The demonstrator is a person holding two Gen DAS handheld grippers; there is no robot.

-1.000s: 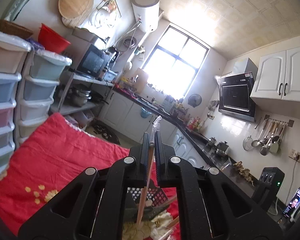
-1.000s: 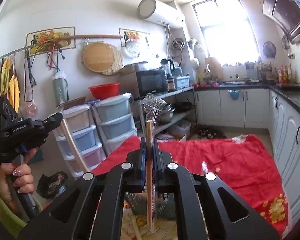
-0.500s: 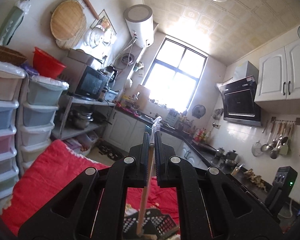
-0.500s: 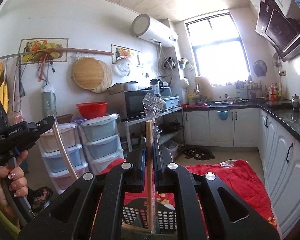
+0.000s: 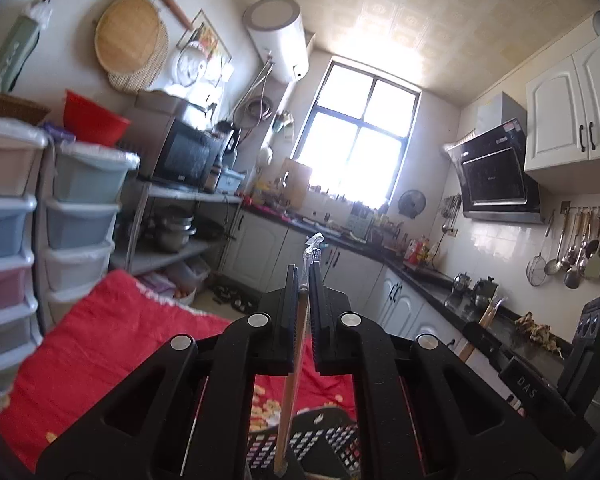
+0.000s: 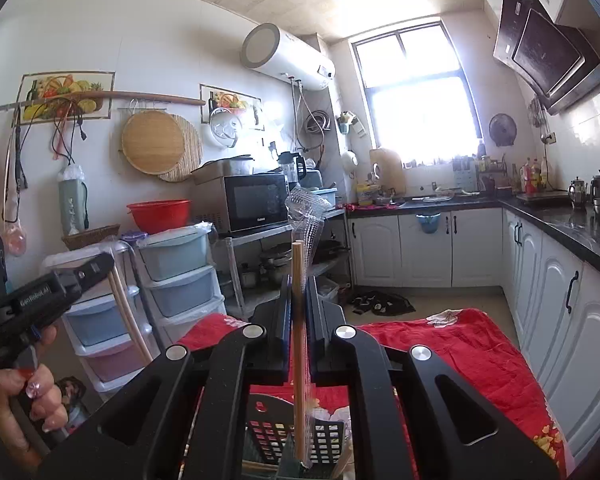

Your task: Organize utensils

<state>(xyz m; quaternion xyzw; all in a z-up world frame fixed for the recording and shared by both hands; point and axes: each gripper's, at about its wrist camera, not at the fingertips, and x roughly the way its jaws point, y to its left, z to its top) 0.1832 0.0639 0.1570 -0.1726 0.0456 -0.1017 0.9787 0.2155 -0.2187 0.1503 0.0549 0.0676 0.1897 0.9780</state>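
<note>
My left gripper point(image 5: 303, 280) is shut on a wrapped wooden chopstick point(image 5: 290, 384) held upright, its clear wrapper sticking out above the jaws. Below it stands a black perforated utensil basket point(image 5: 320, 444) on the red cloth. My right gripper point(image 6: 299, 292) is shut on another wrapped wooden chopstick point(image 6: 299, 352), upright, with its lower end inside the black basket point(image 6: 276, 440). The left gripper point(image 6: 96, 268) also shows at the left of the right wrist view, held by a hand, with its chopstick point(image 6: 128, 320) slanting down.
A red floral cloth point(image 6: 460, 352) covers the table. Stacked plastic drawers point(image 5: 76, 208) stand at the left. White cabinets and a dark counter point(image 6: 560, 232) run along the right. A microwave point(image 6: 256, 204) sits on a metal shelf.
Both grippers have risen and tilted up, so less red cloth shows. Each stays shut on its chopstick. The black basket now shows below both.
</note>
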